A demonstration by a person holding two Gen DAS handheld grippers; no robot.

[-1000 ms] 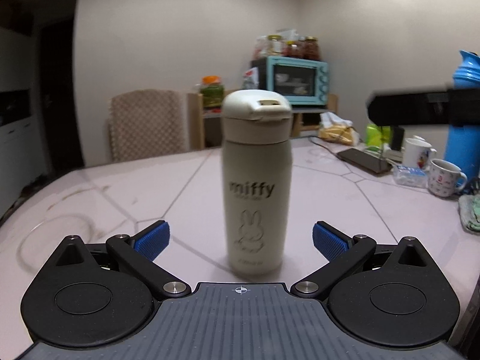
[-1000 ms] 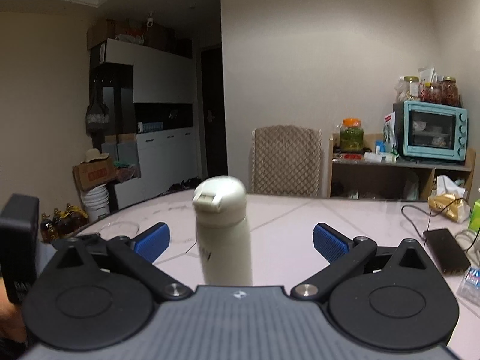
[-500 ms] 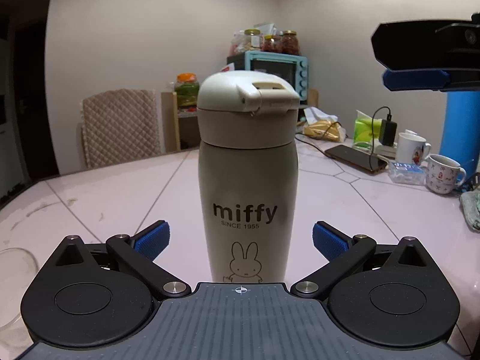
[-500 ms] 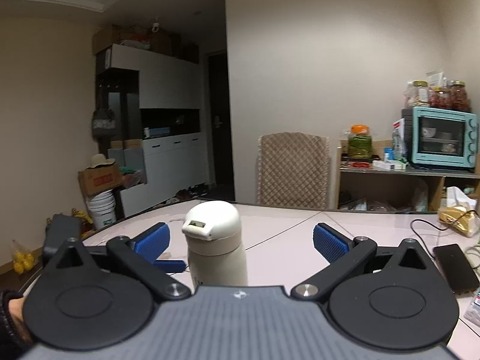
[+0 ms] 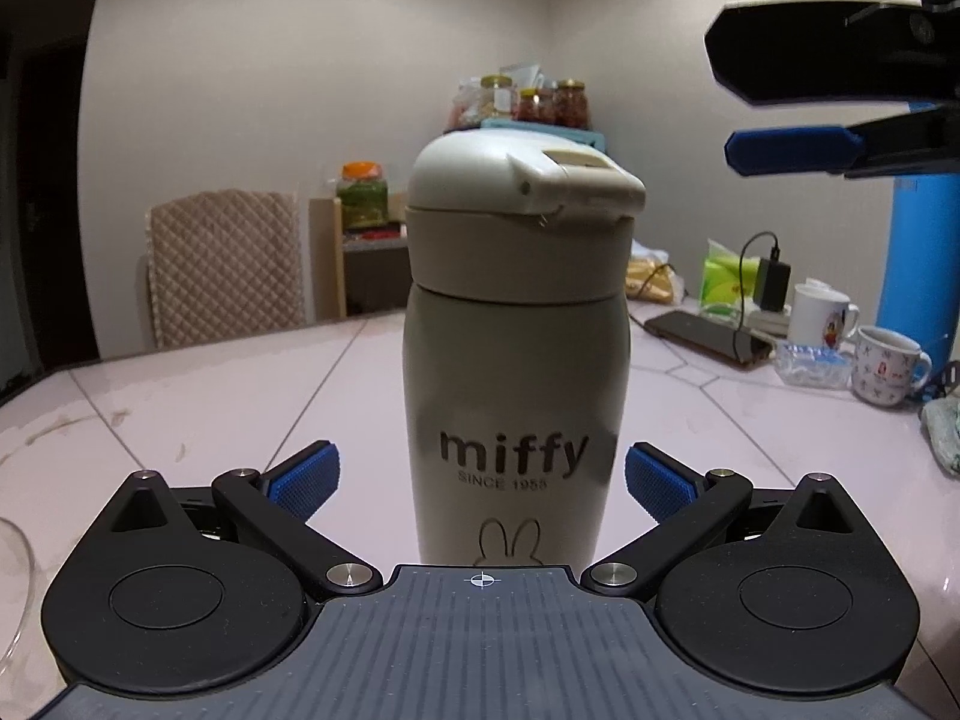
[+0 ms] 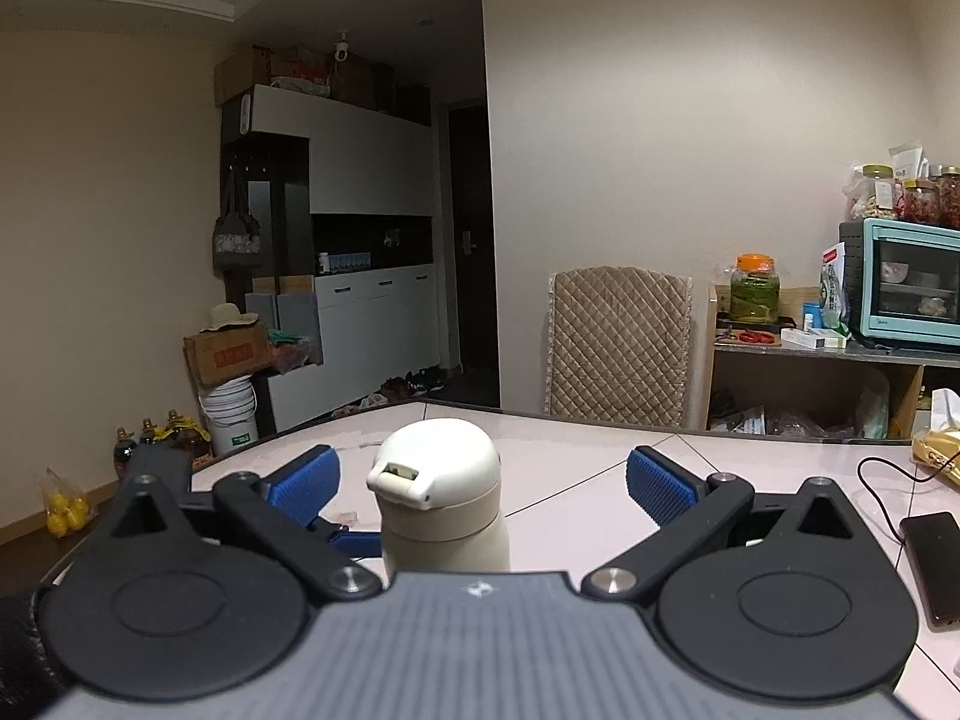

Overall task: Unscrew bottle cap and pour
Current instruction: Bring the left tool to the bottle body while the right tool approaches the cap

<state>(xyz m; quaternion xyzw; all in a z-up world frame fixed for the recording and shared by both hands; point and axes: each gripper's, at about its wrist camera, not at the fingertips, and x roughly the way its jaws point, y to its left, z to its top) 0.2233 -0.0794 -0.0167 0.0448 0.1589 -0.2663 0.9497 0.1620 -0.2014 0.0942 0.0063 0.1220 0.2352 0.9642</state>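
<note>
1. The left gripper [image 5: 482, 474] has its blue-padded fingers [image 5: 303, 476] spread wide, one on each side of the lower body of the bottle [image 5: 516, 384]; a gap shows between each pad and the bottle wall, so neither touches it
2. The right gripper [image 6: 482, 483] is likewise spread wide, its fingers [image 6: 660, 485] level with the cap [image 6: 437, 483] and well clear of it on both sides; in the left wrist view this gripper shows at upper right, higher than the bottle's top
3. The bottle is cream-coloured, printed "miffy SINCE 1955" with a rabbit outline beneath, and stands upright on the table [image 5: 210, 396]; its domed flip-top cap is on and closed, with the latch facing toward the right gripper's side
4. The table is a pale pink, glossy surface with thin dark seams
5. Farther back on the table's right side lie a dark phone [image 5: 708, 337] with a charger cable, two white mugs [image 5: 888, 373] and a tall blue flask [image 5: 918, 276]
6. Beyond the table stand a chair with a quilted beige cover [image 6: 618, 345] and a shelf carrying a turquoise toaster oven [image 6: 909, 287] topped with jars
7. At the lower left edge of the left wrist view a curved glass rim is just visible; I cannot tell what it belongs to
</note>
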